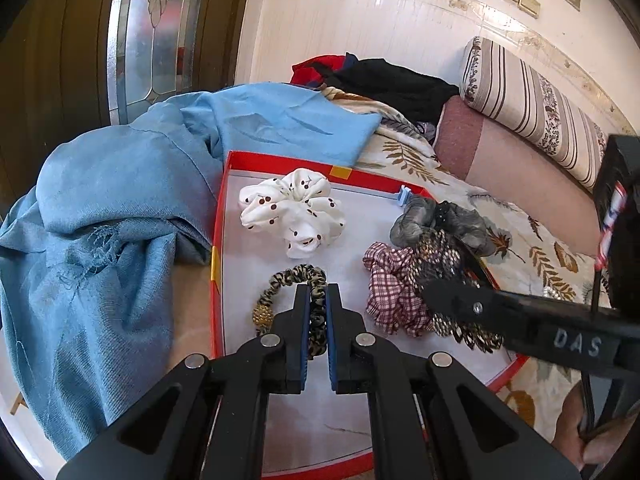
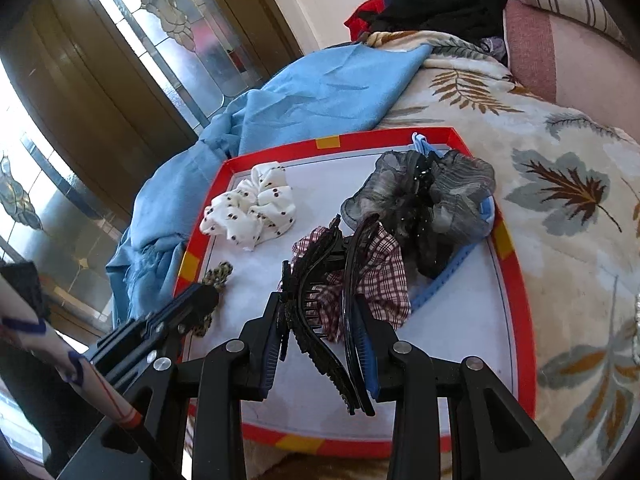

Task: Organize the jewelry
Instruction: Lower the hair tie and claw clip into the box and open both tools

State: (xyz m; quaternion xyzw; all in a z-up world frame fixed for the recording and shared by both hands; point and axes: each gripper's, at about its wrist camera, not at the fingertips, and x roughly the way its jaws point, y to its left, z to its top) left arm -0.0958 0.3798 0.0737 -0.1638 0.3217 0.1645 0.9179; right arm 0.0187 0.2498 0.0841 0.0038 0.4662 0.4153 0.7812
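Left wrist view shows the left claw (image 1: 317, 300) pinching a leopard hair tie (image 1: 280, 288) inside the red tray (image 1: 218, 216). The claw's fingers hide part of the tie. A white dotted scrunchie (image 1: 294, 212) lies farther back in the tray. The right claw (image 2: 320, 320) pinches a black hair clip (image 2: 320, 280) over a checked scrunchie (image 2: 380, 280). From the left view the clip is hard to make out. A gray scrunchie (image 2: 420, 200) sits at the tray's far corner and covers most of a blue thing (image 2: 440, 280). A blue cloth (image 1: 120, 220) lies beside the tray on the bed (image 2: 560, 160).
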